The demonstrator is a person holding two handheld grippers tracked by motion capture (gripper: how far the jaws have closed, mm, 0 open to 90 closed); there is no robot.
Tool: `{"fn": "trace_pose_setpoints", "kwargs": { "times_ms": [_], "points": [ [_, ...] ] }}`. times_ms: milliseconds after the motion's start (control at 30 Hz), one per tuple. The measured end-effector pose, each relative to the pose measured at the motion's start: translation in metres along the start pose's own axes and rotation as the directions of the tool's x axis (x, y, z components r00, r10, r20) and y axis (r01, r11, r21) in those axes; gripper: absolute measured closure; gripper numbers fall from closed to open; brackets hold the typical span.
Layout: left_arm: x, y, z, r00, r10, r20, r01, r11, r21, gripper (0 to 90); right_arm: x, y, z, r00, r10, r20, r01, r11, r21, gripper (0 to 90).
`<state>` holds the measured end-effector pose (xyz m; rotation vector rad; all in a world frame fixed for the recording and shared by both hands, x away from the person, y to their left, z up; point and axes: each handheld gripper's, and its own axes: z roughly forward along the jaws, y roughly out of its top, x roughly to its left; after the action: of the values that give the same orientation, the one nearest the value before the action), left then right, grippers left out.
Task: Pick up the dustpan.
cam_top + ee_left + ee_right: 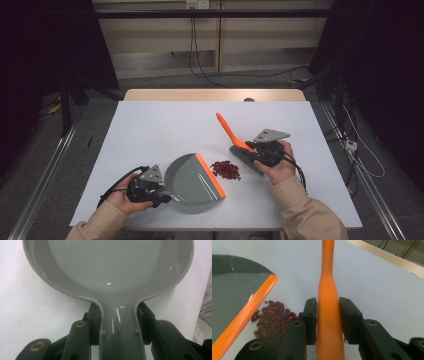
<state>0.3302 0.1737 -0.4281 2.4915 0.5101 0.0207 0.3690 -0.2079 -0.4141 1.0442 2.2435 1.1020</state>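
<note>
While the high view laid out the whole white table [150, 130], with wide bare room across its upper left and a light wooden strip along its far edge, the gripper views gave the grips up close. The grey dustpan [192, 180] lay at lower centre of the high view, its orange lip [210, 175] facing right, its rounded back close to the table's near edge. In the left gripper view the pan [107, 265] took up the upper frame, and its grey handle [121, 332] ran down between the jaws of the left gripper [146, 187], which were clamped against both sides of it. The right gripper [262, 150], right of centre in the high view, had its jaws pressed on the orange brush handle [328, 315], which rose toward the upper frame; the brush head sat behind the hand. A small heap of red beans [226, 170] lay just beside the orange lip, between pan and brush, also seen at lower left of the right gripper view [272, 317].
</note>
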Motion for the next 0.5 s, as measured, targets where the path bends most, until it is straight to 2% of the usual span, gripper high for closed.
{"fn": "trace_pose_setpoints", "kwargs": {
  "times_ms": [133,167,200,400,500],
  "points": [
    [0.0002,0.0000,0.0022,1.0000,0.003,0.002,-0.003,1.0000,0.009,63.7,0.0037,0.0002,-0.0003,0.9991,-0.039,0.018,0.038,0.998,0.048,70.9],
    [-0.0011,-0.0007,0.0036,0.9998,-0.018,0.006,0.018,0.9998,-0.009,63.6,0.0039,0.0007,-0.0007,0.9995,-0.031,0.012,0.030,0.998,0.052,71.0],
    [-0.0011,-0.0012,0.0037,0.9998,-0.021,0.006,0.021,0.9997,-0.011,63.5,0.0040,0.0013,-0.0015,0.9996,-0.025,0.009,0.025,0.998,0.061,71.1],
    [-0.0016,-0.0049,0.0025,0.9995,-0.021,0.023,0.021,0.9998,-0.003,60.2,0.0073,0.0007,-0.0030,0.9995,-0.007,0.032,0.004,0.997,0.072,71.5],
    [-0.0014,-0.0071,-0.0019,0.9996,-0.019,0.020,0.019,0.9997,-0.013,56.2,0.0085,-0.0014,-0.0031,0.9993,0.003,0.037,-0.005,0.999,0.053,71.6]
  ]
}}
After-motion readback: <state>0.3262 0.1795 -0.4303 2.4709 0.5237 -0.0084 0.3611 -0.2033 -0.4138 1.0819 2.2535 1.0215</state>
